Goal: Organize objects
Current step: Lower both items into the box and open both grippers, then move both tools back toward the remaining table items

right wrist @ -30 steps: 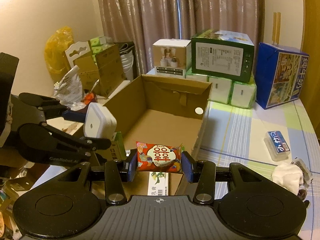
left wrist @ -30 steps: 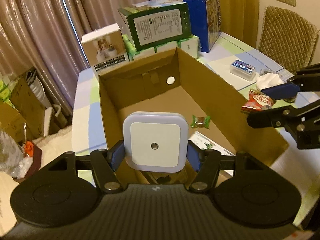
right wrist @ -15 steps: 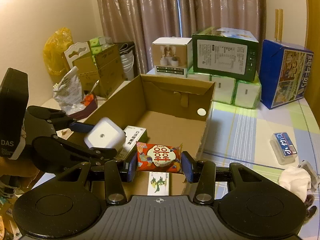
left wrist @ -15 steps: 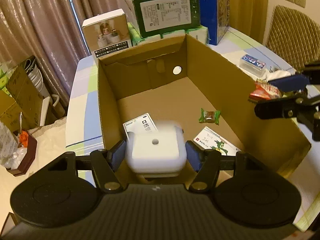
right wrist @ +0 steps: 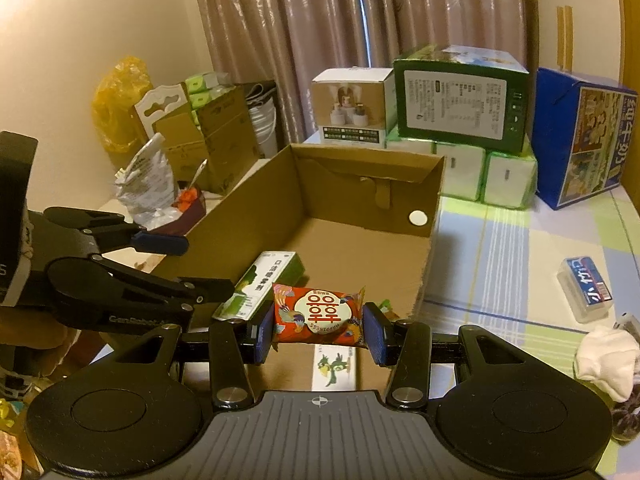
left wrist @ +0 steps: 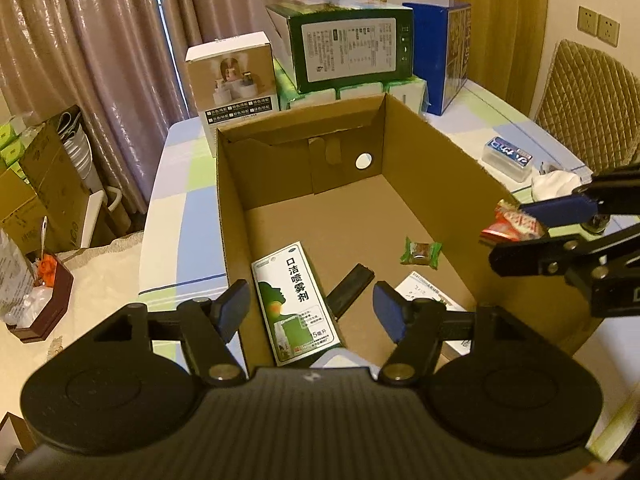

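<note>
Two tongs are presented over the open cardboard box (right wrist: 360, 208), which stands on the table (right wrist: 500, 248). The left tongs (left wrist: 312, 308) are spread wide and hold nothing; the right tongs (right wrist: 319, 330) are closed on a red snack packet (right wrist: 319, 312), gripped by its two ends above the near part of the box. Already lying on the box floor are a green and white spray carton (left wrist: 296, 304), a small green candy (left wrist: 420, 253), a dark flat item (left wrist: 352, 286) and a printed card (right wrist: 334, 364). A release from this height is judged likely to land the light packet on the carton or card, where it may slide or tip. The two tongs are held near each other, so contact between them on withdrawal is a risk. A pale edge is glimpsed just beneath the left tongs; what it is cannot be told. A blue-labelled case (right wrist: 586, 286) and a white cloth (right wrist: 606, 356) lie outside the box on the table.
</note>
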The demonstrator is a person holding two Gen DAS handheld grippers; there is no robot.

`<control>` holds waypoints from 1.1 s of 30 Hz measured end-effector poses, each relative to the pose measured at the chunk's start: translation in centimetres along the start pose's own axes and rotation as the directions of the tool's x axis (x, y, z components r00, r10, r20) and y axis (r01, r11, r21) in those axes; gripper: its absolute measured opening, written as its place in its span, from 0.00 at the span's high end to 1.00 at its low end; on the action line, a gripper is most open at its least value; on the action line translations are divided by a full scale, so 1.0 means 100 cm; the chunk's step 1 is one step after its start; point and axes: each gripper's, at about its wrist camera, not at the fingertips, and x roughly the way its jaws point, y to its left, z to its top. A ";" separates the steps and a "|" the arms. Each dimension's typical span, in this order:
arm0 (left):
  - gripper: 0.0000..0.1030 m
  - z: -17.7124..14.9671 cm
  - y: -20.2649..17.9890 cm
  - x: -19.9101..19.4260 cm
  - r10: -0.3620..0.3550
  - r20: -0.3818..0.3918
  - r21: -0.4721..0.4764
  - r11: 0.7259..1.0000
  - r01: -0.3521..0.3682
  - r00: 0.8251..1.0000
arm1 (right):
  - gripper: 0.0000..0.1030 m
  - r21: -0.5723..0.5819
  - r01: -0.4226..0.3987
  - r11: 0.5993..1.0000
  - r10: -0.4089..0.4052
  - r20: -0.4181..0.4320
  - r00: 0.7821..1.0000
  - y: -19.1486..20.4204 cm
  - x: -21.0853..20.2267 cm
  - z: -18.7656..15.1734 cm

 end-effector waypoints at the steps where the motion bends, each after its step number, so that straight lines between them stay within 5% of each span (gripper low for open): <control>1: 0.38 0.000 0.000 -0.002 0.000 0.002 0.001 1.000 0.000 1.000 | 0.58 0.001 0.000 1.000 0.000 0.000 1.000 0.001 0.001 0.000; 3: 0.37 0.000 0.000 -0.005 0.001 0.012 -0.001 1.000 -0.001 1.000 | 0.57 0.005 -0.007 1.000 0.007 0.003 1.000 0.000 0.002 0.000; 6: 0.33 0.000 0.001 -0.012 -0.001 0.030 -0.007 1.000 0.001 1.000 | 0.34 0.003 -0.028 1.000 0.028 0.022 0.999 -0.002 0.000 -0.001; 14: 0.31 -0.003 0.005 -0.022 0.012 0.041 -0.029 1.000 -0.010 0.999 | 0.33 -0.016 0.009 1.000 -0.009 0.028 1.000 -0.007 -0.011 -0.005; 24: 0.17 -0.015 -0.011 -0.045 0.008 0.045 -0.084 0.996 -0.004 0.999 | 0.31 0.018 0.032 0.999 -0.032 0.029 0.999 -0.011 -0.046 -0.019; 33: 0.07 -0.022 -0.037 -0.079 0.016 0.050 -0.124 0.992 -0.009 0.999 | 0.20 0.045 0.076 0.996 -0.077 0.026 0.997 -0.009 -0.089 -0.031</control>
